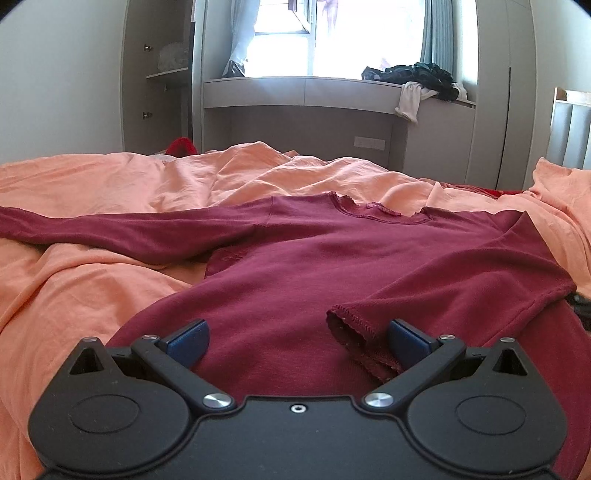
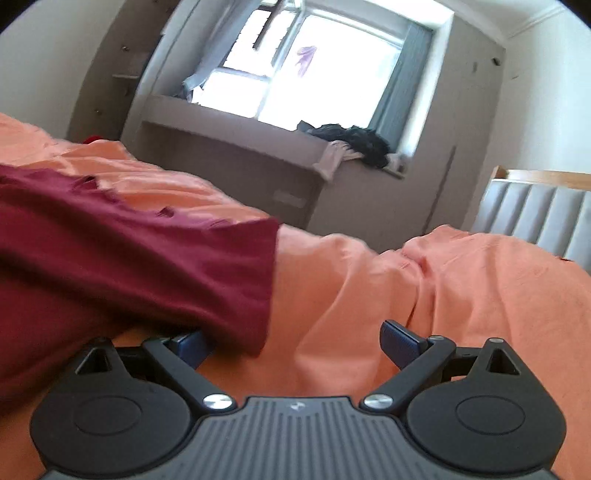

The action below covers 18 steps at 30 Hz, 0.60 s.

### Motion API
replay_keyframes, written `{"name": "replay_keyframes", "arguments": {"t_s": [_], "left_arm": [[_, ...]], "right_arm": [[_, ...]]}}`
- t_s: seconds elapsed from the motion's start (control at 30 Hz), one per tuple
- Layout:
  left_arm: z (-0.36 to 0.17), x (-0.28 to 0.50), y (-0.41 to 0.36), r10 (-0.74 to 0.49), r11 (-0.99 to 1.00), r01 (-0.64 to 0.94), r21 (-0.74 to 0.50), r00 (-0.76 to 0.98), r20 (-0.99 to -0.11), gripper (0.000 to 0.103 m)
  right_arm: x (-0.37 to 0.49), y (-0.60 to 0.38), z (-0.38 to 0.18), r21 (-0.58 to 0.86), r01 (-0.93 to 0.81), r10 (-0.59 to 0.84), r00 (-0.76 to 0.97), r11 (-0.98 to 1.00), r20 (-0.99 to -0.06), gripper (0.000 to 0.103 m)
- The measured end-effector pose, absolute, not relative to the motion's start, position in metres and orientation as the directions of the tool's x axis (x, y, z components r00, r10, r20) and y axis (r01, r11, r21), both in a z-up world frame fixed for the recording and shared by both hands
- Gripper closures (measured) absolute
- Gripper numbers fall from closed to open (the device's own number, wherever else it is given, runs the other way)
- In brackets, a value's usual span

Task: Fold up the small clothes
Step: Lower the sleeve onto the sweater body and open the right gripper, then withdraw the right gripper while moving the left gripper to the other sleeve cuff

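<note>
Our left gripper (image 1: 297, 341) and right gripper (image 2: 297, 341) both gape over the maroon shirt (image 1: 314, 258) on the orange sheet (image 1: 92, 288) — we risk pinching bedding too, dragging everything.

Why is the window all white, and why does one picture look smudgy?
Left wrist view: the window is blown out by daylight, while the maroon shirt looks sharp; the fisheye lens bends the room's edges. Right wrist view: tilted and blurred, so the shirt's edge and the orange sheet smear.
</note>
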<state>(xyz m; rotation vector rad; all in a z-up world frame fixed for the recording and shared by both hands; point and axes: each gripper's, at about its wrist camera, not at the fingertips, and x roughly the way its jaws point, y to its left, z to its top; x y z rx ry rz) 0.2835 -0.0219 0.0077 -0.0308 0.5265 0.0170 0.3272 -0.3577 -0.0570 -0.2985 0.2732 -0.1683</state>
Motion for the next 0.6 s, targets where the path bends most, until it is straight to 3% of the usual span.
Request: {"name": "replay_keyframes", "arguments": {"t_s": [0.17,0.6], "left_arm": [[0.007,0.283,-0.024,0.008,1.0,-0.016,-0.011,0.865,-0.502,0.0],[0.007,0.279,-0.029,0.002,1.0,0.011,0.024,0.856,-0.518,0.0]], "right_arm": [[0.329,-0.373,-0.053,-0.236,0.247,-0.29,0.942,0.94,-0.168,0.004],[0.295,-0.377,-0.037,-0.203,0.193,-0.243,0.935,0.96,-0.257,0.001]]}}
